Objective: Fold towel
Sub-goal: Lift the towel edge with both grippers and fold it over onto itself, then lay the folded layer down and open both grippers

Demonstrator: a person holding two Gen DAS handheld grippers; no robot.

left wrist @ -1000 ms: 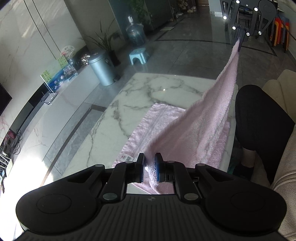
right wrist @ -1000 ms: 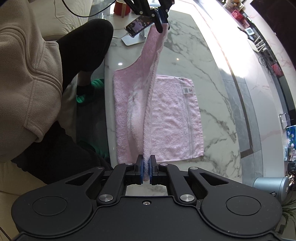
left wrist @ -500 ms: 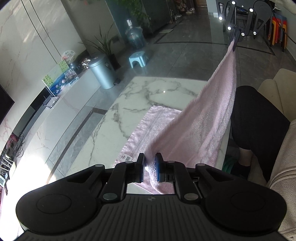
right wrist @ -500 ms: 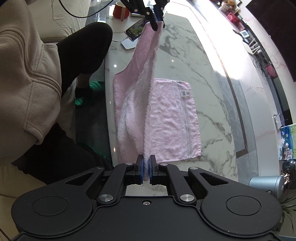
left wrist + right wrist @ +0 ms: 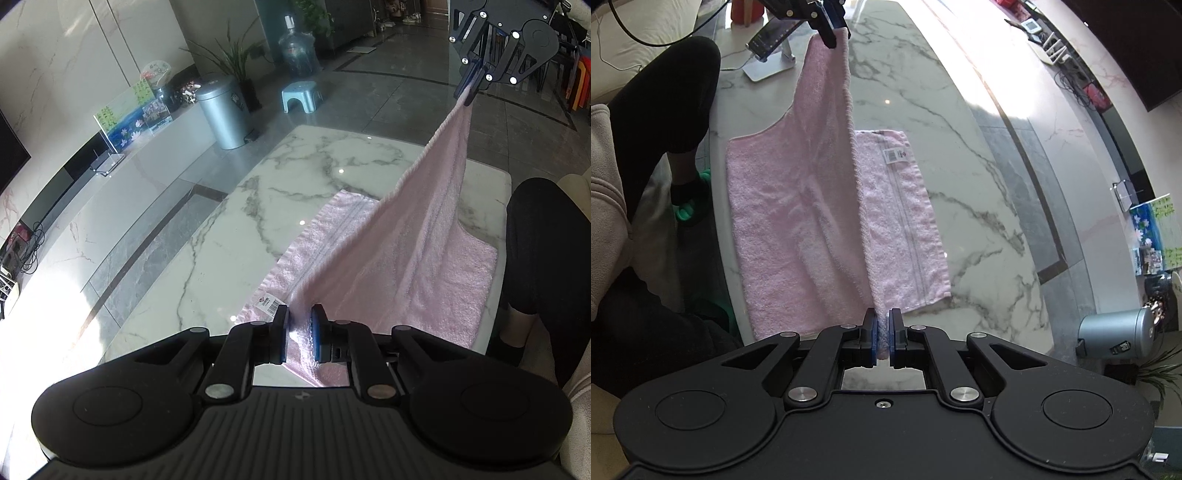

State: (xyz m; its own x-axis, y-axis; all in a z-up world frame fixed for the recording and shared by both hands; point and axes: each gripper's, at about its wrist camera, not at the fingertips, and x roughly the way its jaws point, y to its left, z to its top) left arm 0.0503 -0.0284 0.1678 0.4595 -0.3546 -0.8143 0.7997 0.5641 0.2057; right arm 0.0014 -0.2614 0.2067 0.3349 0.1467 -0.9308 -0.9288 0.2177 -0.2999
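left hand-held gripper [image 5: 300, 334] pinches towel [image 5: 417, 273] corner; right hand-held gripper [image 5: 884, 338] clamps other corner. lifted edge taut between them, rest flat on surface [image 5: 221, 258]. risk: uneven lowering skews fold, edges misalign; thin corner pinch may slip.

Light: I see bright daylight, strongest on the floor beside the marble table [image 5: 207, 273].
Glare: small highlights on the table top; washed-out patch along its far edge in my right view.
Distortion: 2 fisheye views, straight lines bow, corners black.
Focus: sharp.
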